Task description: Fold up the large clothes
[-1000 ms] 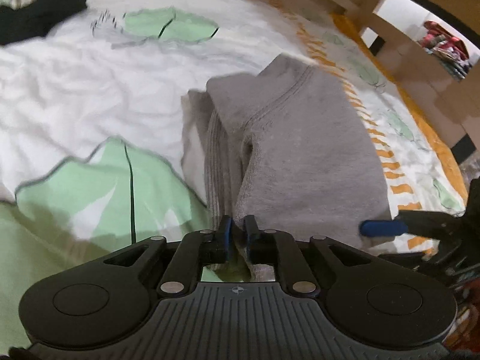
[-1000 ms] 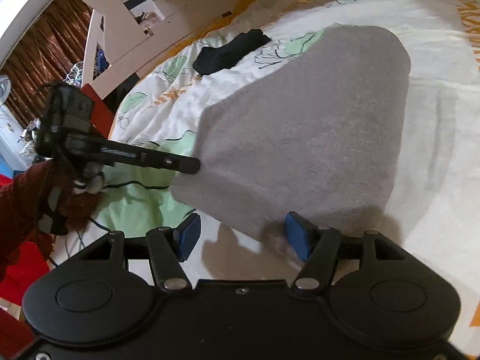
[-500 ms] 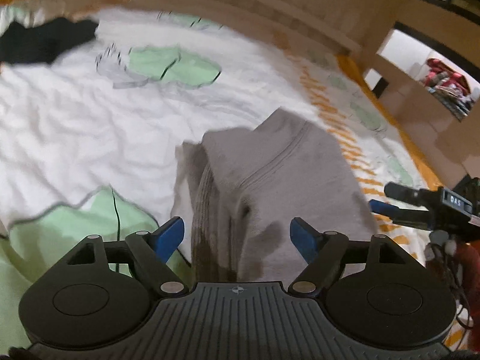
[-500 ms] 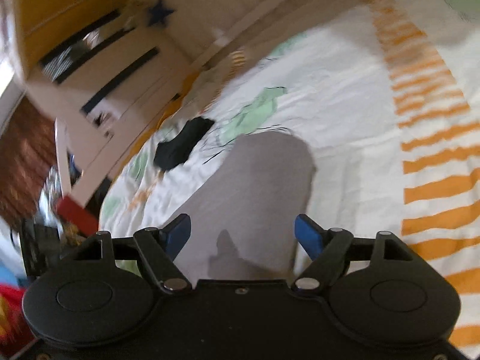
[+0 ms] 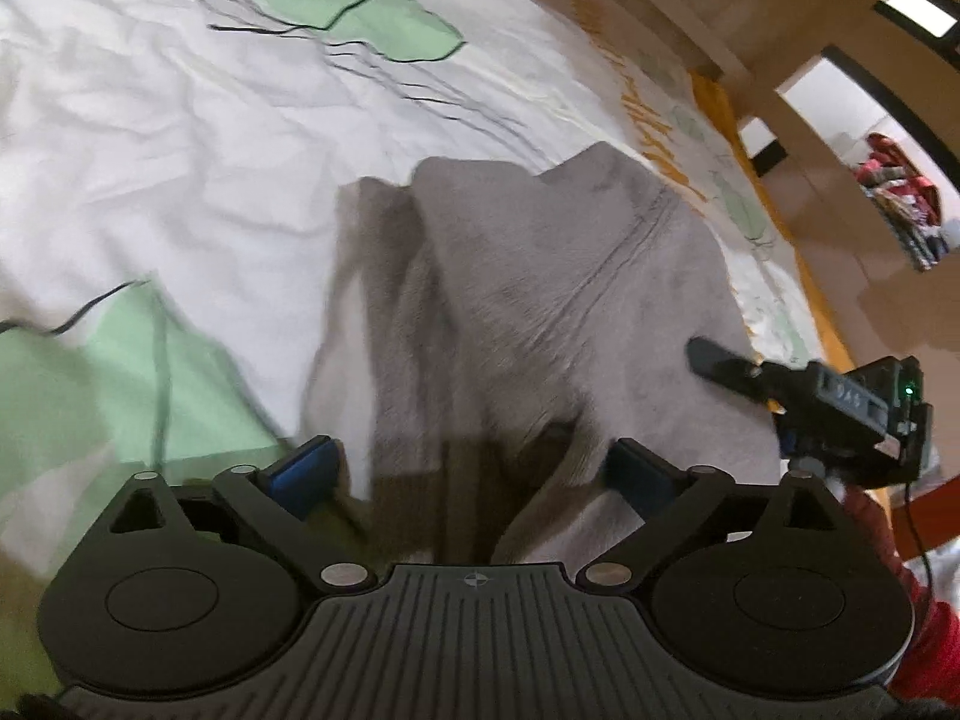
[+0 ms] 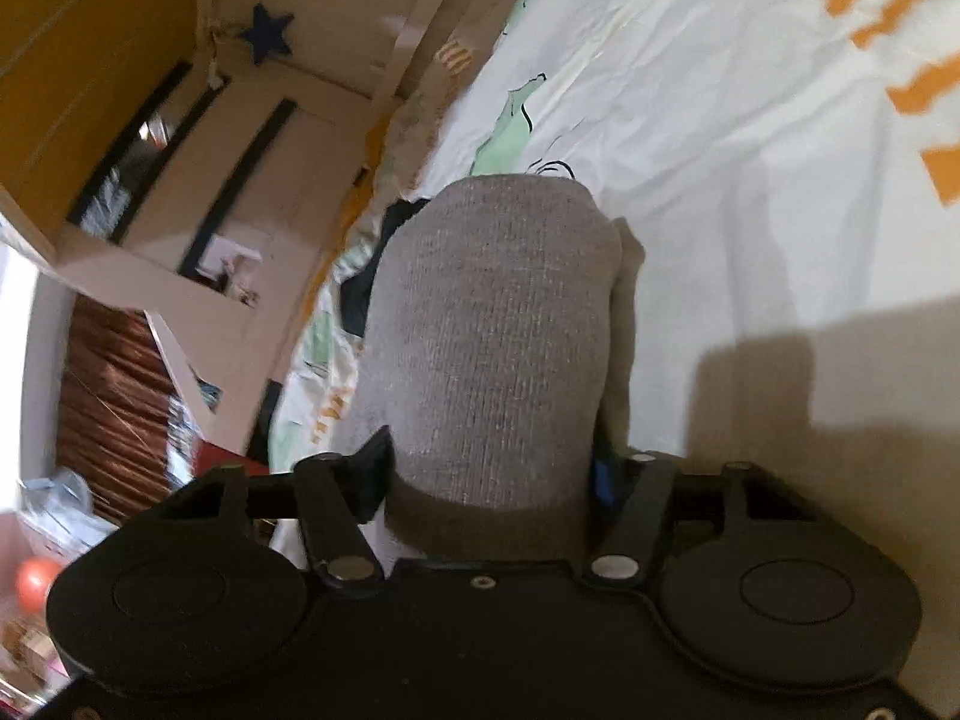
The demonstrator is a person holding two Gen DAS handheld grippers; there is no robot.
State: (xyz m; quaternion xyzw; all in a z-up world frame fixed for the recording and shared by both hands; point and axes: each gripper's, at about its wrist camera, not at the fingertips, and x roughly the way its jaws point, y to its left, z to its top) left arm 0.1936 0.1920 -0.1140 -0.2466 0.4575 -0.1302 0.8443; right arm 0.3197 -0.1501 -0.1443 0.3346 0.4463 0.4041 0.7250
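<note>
A grey knit garment (image 5: 540, 300), folded into a compact stack, lies on the white bedsheet (image 5: 150, 138) with green and orange print. My left gripper (image 5: 474, 474) is open just above the garment's near edge, its blue pads (image 5: 306, 471) spread to either side. In the right wrist view the grey garment (image 6: 492, 330) fills the centre and reaches between the pads of my right gripper (image 6: 489, 474), which stands open around its near edge. The right gripper also shows in the left wrist view (image 5: 714, 360), at the garment's right side.
A black cloth (image 6: 360, 300) lies on the bed beyond the grey garment. A wooden bed frame (image 5: 660, 0) runs along the far side. Shelves (image 6: 180, 138) and a brown curtain (image 6: 114, 408) stand left of the bed. The sheet (image 6: 750, 150) spreads out to the right.
My left gripper opened and let go of the garment's edge, then stayed open over it. My right gripper swung round and came down with the garment's end between its open pads.
</note>
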